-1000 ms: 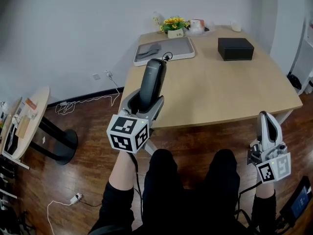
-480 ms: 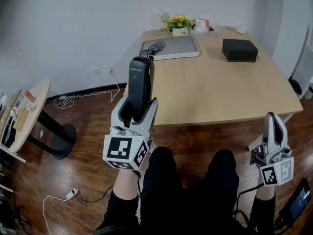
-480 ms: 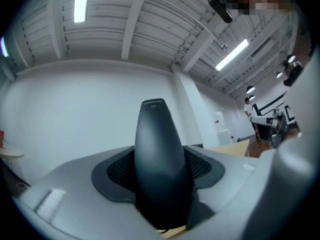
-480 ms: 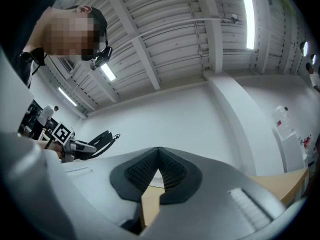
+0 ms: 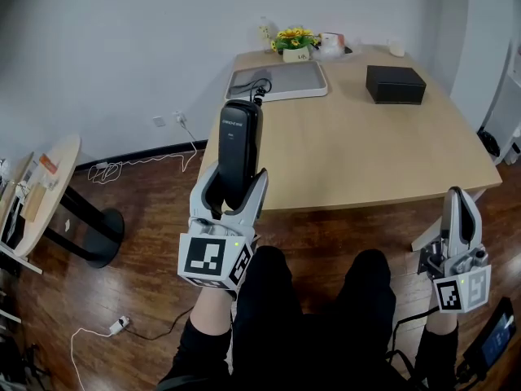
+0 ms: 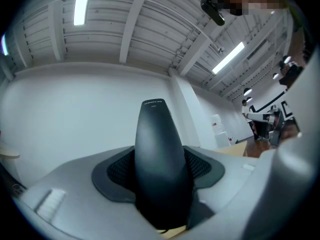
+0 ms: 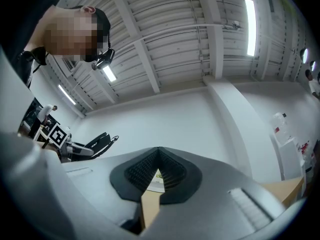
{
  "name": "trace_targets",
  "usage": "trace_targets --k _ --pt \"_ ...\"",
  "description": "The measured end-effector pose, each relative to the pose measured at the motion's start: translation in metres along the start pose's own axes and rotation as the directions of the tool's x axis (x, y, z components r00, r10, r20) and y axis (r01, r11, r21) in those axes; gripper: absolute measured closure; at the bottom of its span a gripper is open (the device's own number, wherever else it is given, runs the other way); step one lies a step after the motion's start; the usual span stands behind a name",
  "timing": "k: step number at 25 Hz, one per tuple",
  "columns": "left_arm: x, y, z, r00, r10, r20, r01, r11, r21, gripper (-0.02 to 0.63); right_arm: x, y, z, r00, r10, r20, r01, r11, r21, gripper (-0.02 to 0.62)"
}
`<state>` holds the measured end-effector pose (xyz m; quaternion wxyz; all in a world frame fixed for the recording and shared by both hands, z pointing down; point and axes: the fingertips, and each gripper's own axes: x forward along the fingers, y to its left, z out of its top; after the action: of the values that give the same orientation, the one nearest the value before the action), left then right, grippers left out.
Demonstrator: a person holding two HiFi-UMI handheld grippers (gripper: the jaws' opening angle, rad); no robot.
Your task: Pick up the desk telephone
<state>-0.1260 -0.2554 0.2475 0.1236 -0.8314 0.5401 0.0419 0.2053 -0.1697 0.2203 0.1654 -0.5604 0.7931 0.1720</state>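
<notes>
I'm holding the phone (image 5: 241,133) up at centre-left, my left gripper (image 5: 234,192) pinching it clear of the table (image 5: 366,145). Pickup's looking done. Right gripper (image 5: 457,210) is idling pressed together, lower right.

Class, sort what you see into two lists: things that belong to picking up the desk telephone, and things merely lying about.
Belongs to the job:
- telephone handset
- left gripper, shut on the handset, holding it upright

Just lying about:
- black box on the desk
- flowers at the desk's far edge
- round side table
- right gripper, shut and empty
</notes>
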Motion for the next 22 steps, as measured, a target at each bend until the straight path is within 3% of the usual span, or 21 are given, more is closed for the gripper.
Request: trace_targets --k 22 --pt "-0.002 -0.001 0.007 1.000 -0.007 0.027 0.008 1.000 -0.020 0.339 0.002 0.006 -0.007 0.999 0.022 -0.030 -0.023 0.999 -0.023 0.600"
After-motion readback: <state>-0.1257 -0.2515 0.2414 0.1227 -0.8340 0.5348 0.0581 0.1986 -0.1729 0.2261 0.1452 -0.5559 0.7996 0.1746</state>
